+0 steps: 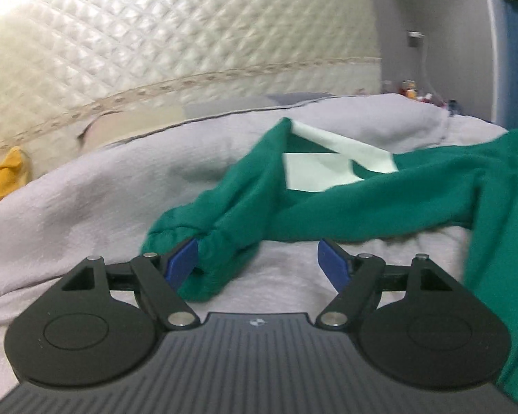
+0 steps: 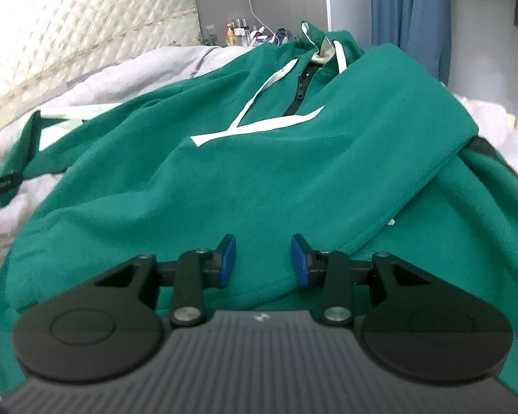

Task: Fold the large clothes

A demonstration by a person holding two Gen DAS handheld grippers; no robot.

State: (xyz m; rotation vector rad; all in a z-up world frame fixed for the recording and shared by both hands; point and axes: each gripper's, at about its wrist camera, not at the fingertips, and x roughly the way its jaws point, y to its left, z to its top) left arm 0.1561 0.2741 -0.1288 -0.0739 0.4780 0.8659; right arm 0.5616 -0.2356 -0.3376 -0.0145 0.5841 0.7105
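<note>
The green zip hoodie [image 2: 259, 172] lay spread on the bed, over a pale grey blanket [image 1: 86, 189], with its hood end toward the far side near the quilted cream headboard [image 1: 155, 34] and a grey wall. In the right wrist view the front faced up: dark zipper [image 2: 302, 86], white drawstrings [image 2: 269, 82], a white stripe [image 2: 259, 127] across the chest, and one sleeve folded across the body on the right side. The right hand-held gripper [image 2: 264, 258] hovered low over the lower front panel, its blue pads [image 2: 228, 255] apart with only flat fabric showing below the gap; no cloth was pinched between them. In the left wrist view the other sleeve [image 1: 293, 200] stretched out sideways across the blanket, showing pale mint patches [image 1: 321, 169], and ended in a gathered cuff [image 1: 203, 252]. The left hand-held gripper [image 1: 259, 262] stood with its jaws wide apart; the cuff lay against the left-hand blue pad [image 1: 181, 262] and partly inside the gap, while the other pad was clear of the cloth, so nothing was clamped. The picture was motion-blurred. A yellow item [image 1: 3, 179] sat at the far left edge by the headboard; small bottles [image 2: 238, 32] stood on a surface beyond the bed, and blue curtains [image 2: 407, 17] hung at right.
</note>
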